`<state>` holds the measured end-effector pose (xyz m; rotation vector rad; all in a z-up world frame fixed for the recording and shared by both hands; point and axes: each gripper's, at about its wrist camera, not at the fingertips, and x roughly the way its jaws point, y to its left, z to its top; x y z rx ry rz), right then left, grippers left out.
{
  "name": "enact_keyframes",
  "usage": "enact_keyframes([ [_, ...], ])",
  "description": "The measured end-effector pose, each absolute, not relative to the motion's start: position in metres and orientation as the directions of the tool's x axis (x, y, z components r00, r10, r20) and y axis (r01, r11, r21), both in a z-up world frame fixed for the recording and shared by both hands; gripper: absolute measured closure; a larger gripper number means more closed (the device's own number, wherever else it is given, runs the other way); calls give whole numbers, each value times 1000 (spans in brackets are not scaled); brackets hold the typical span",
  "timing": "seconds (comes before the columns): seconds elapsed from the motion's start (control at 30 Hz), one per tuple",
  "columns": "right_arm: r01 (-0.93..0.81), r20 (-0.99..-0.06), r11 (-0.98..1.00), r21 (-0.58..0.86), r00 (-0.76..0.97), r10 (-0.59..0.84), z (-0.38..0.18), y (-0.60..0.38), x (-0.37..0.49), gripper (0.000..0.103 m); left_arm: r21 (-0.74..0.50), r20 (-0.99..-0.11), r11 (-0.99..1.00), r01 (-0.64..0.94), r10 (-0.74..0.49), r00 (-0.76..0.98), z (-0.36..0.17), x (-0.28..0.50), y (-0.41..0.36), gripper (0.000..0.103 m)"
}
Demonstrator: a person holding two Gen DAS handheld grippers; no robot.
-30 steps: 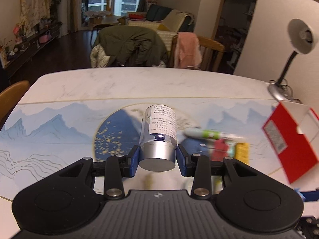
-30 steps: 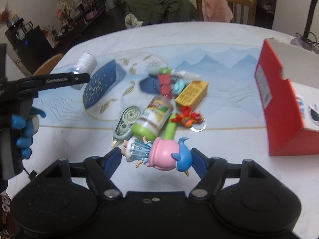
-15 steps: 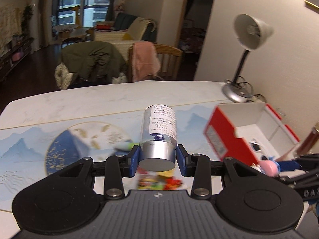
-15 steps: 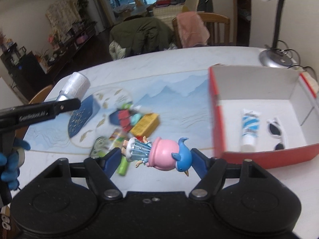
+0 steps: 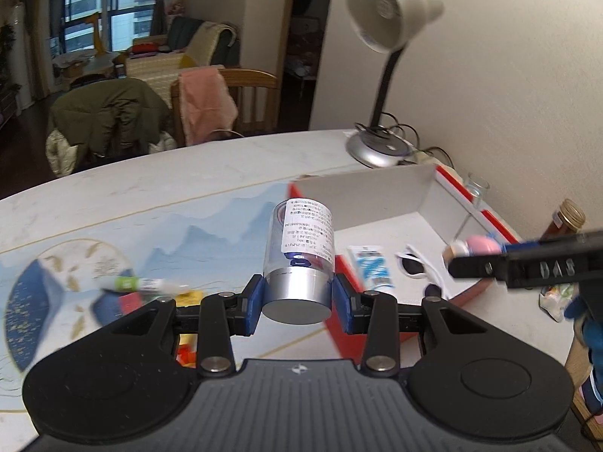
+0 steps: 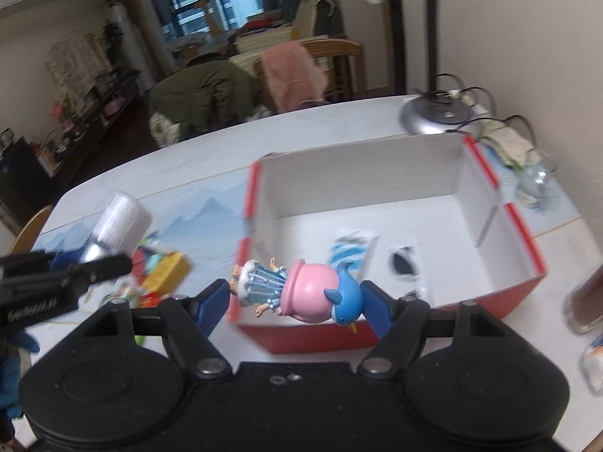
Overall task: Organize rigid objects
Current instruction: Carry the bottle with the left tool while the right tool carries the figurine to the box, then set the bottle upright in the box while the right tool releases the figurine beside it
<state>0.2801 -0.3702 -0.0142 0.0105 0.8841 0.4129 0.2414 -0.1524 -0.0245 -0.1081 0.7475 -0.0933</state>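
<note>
The left hand-held gripper [image 5: 297, 297] clamps a clear bottle [image 5: 301, 252] by its silver cap; the right hand-held gripper [image 6: 296, 297] grips a pink figurine [image 6: 301, 292] above the red box [image 6: 501, 293]. Best clear the near wall, lower well inside, then release.

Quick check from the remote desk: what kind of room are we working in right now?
Most likely a home dining and living area. The work surface is a dining table with wooden chairs draped in clothing behind it, a sofa by the window further back, and a desk lamp at the wall.
</note>
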Motion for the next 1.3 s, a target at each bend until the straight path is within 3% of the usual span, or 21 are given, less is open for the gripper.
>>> enact_keyframes([
  [0.53, -274, -767, 938, 210, 549, 332, -45, -427, 380, 29, -48, -757, 995, 92, -96, 646, -55, 325, -252, 65],
  [1.3, -307, -905, 945, 116, 358, 228, -112, -391, 460, 29, 0, -903, 1000, 23, -9, 429, -117, 413, -280, 65],
])
